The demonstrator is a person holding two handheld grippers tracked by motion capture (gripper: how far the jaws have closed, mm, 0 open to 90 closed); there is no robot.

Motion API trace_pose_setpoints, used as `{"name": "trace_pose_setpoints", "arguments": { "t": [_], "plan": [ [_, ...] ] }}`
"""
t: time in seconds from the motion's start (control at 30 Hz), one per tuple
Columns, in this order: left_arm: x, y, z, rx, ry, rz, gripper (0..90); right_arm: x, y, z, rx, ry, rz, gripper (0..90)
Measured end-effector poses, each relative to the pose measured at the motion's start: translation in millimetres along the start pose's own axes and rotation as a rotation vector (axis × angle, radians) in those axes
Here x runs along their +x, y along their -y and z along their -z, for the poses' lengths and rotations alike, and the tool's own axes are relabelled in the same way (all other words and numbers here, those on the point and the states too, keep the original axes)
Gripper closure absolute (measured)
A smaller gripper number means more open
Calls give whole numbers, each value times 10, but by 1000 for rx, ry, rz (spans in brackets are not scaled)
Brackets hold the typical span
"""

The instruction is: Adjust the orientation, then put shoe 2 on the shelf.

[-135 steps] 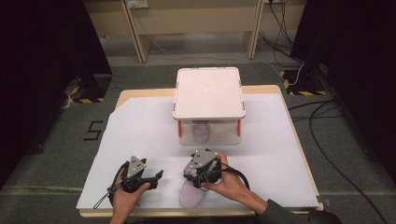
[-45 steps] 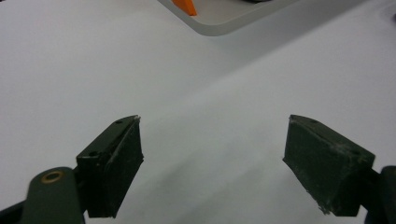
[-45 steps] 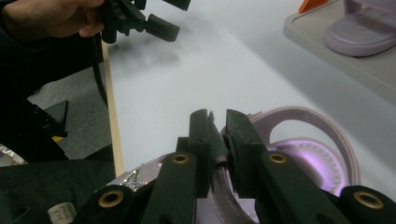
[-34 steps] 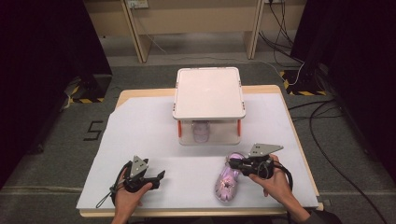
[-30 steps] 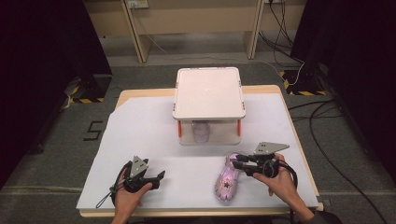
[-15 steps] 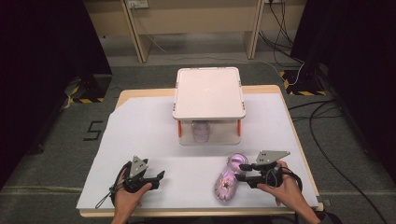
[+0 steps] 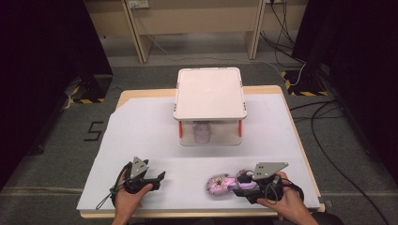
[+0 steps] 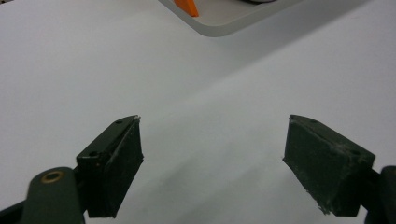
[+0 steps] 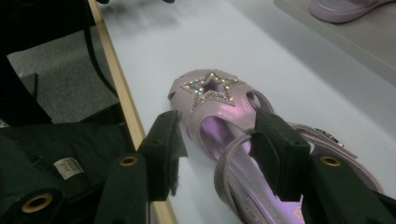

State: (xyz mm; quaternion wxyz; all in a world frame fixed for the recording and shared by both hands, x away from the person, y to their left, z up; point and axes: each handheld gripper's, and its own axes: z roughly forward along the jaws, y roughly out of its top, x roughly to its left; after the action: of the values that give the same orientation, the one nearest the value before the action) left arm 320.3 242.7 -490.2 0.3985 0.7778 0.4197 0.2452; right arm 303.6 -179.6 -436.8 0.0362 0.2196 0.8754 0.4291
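Lying between the right gripper [image 9: 215,154]'s parted jaws, a pink sandal [image 9: 219,107]; left gripper [image 8: 212,163] open too.

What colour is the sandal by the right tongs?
Pale purple sandal with a rhinestone star; right gripper view shows it best.

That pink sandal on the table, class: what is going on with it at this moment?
A person holds a gripper in each hand. The right gripper sits at the heel end of the pink sandal, its jaws apart on either side of the straps, not clamped. The sandal lies flat on the white sheet near the table's front edge. The left gripper is open over bare sheet. Behind, a second sandal rests on the lower level of a white rack.
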Motion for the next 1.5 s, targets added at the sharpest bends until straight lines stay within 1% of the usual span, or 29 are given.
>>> {"name": "trace_pose_setpoints", "arguments": {
  "t": [0.07,0.1,0.13,0.17,0.2,0.23,0.3,0.37,0.5,0.6,0.67,0.73,0.77,0.8,0.87,0.93,0.97,1.0,1.03,1.17,1.23,1.27,1.37,1.43,1.47,1.5],
  "plan": [
    [-1,-1,2,-1,-1,0,186,-27,0,39,-21,9,18,528],
    [-1,-1,1,-4,0,0,185,-45,-4,65,-33,28,40,518],
    [-2,-1,1,-4,1,1,186,-86,-5,117,-53,75,69,498],
    [-1,-1,1,-3,1,-1,186,-86,-5,117,-53,75,69,498],
    [0,0,2,1,0,-3,185,-131,7,142,-61,100,77,489],
    [0,0,2,1,0,-3,186,-131,7,142,-61,100,77,489],
    [0,-1,2,1,0,-3,186,-192,38,135,-49,136,82,483],
    [-2,-2,1,-5,1,0,186,-243,70,120,-33,150,76,476],
    [2,-1,0,0,0,0,185,-311,109,92,-9,173,92,451],
    [8,-1,-12,0,-2,7,186,-320,128,50,5,167,104,420],
    [10,-5,-16,1,-3,4,186,-309,131,20,18,164,138,407],
    [10,-10,-19,0,-5,4,185,-277,129,-18,25,157,164,370],
    [11,-12,-20,4,-6,2,185,-277,129,-18,25,157,164,370],
    [11,-11,-23,4,-7,5,186,-256,123,-31,31,160,186,372],
    [14,-10,-29,7,-7,7,186,-227,111,-38,30,158,211,383],
    [16,-11,-34,9,-7,10,185,-212,105,-43,22,147,221,378],
    [16,-11,-39,7,-7,11,186,-200,106,-61,18,131,230,376],
    [17,-11,-42,9,-7,9,186,-200,106,-61,18,131,230,376],
    [15,-10,-43,11,-7,8,186,-191,106,-69,19,127,228,378],
    [11,-5,-45,15,-4,8,186,-149,101,-115,10,106,249,414],
    [10,-4,-43,14,-3,9,186,-115,92,-143,6,109,270,434],
    [10,-2,-43,11,-3,10,186,-90,87,-156,6,111,272,442],
    [6,3,-36,8,-4,14,185,-22,68,-211,2,120,312,467],
    [8,8,-32,11,-4,14,186,20,59,-246,7,132,319,480],
    [13,18,-20,9,-6,13,186,63,47,-291,5,142,331,500],
    [13,18,-20,9,-6,13,186,63,47,-291,5,142,331,500]
  ]
}}
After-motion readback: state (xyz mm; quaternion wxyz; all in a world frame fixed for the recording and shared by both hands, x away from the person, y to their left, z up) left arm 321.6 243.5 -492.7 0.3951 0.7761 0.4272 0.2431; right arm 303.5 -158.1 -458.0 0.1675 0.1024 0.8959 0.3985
